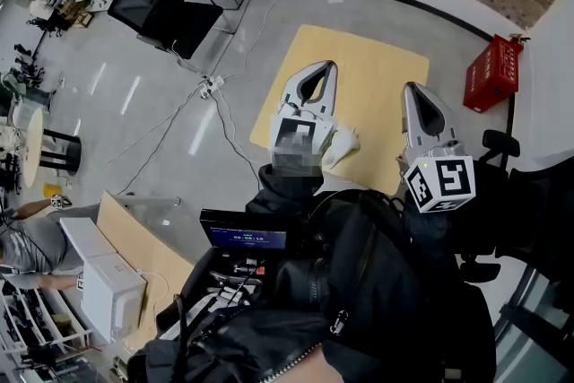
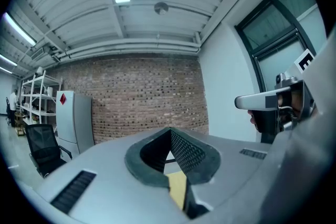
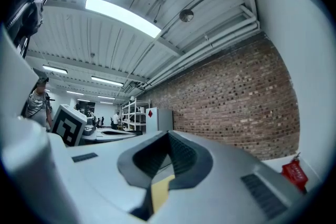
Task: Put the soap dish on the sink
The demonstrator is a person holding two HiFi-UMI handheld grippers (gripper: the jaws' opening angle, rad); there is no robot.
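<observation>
Two grippers: left gripper [image 1: 328, 67] and right gripper [image 1: 412, 89], both with jaws pressed together, nothing between; soap dish can't be made out in any view; one yellow mat [image 1: 381, 72], one red box [image 1: 491, 73], one black chair [image 1: 161, 4], floor cables [image 1: 220, 117]; dark jacket [image 1: 377, 300] blocks the lower head view.

The left tongs [image 1: 326, 67] and the right tongs [image 1: 411, 88] are held level, side by side near the middle of the head view, tips toward the top of the frame, each with jaws pressed together on nothing.
</observation>
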